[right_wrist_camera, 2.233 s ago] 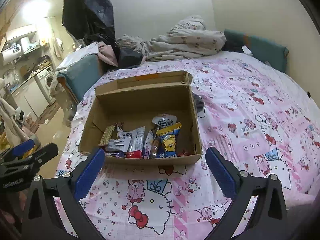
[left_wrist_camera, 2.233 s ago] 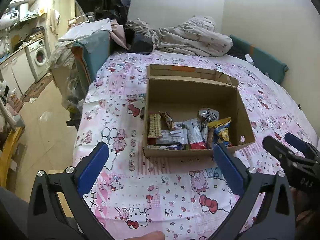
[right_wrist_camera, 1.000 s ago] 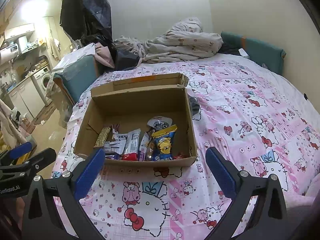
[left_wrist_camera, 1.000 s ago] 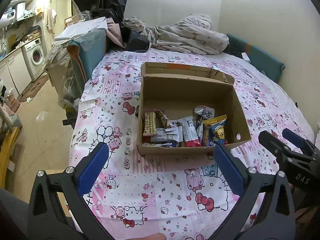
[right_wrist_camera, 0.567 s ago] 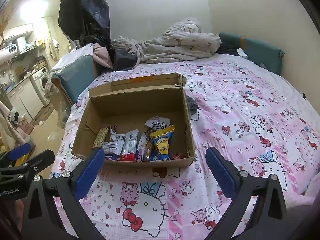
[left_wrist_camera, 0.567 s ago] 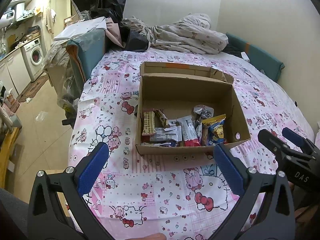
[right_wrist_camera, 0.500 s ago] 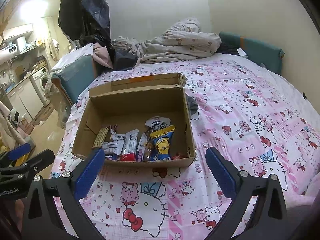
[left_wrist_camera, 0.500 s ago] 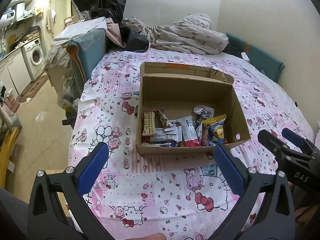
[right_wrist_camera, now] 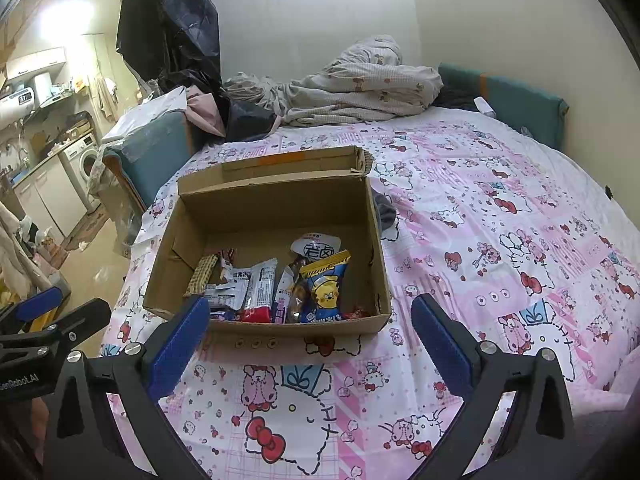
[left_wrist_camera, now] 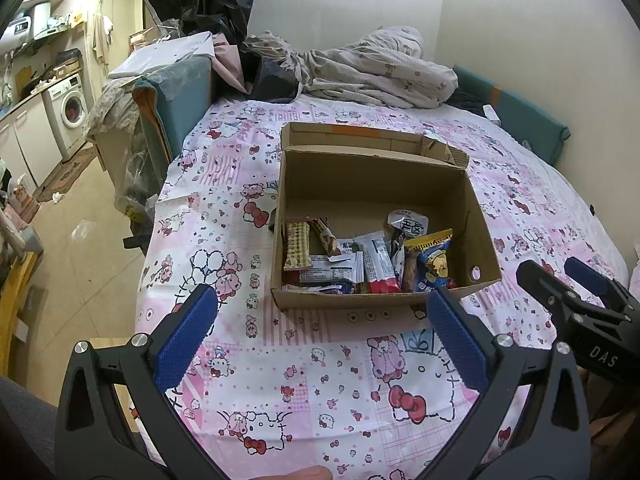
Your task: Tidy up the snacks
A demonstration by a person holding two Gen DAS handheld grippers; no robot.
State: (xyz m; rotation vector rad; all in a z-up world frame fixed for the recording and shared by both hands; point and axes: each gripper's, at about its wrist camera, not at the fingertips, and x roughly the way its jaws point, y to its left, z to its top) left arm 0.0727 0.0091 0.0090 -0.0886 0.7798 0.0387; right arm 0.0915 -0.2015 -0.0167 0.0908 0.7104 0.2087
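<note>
A bed (left_wrist_camera: 400, 380) with a pink cartoon sheet is set against plain walls (left_wrist_camera: 520, 20). A crumpled quilt (left_wrist_camera: 372, 72) is heaped at its far edge. A washer (left_wrist_camera: 72, 108) and tiled floor (left_wrist_camera: 80, 264) are seen at left.

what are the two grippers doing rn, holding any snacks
Left gripper: open, holding nothing.
Right gripper: open, holding nothing.

Snacks sat in an open cardboard box (left_wrist_camera: 476, 216) on the bed.
Wrapped snack packets (left_wrist_camera: 360, 260) lay crowded along its near wall, a blue-and-yellow bag (right_wrist_camera: 326, 288) rightmost.
</note>
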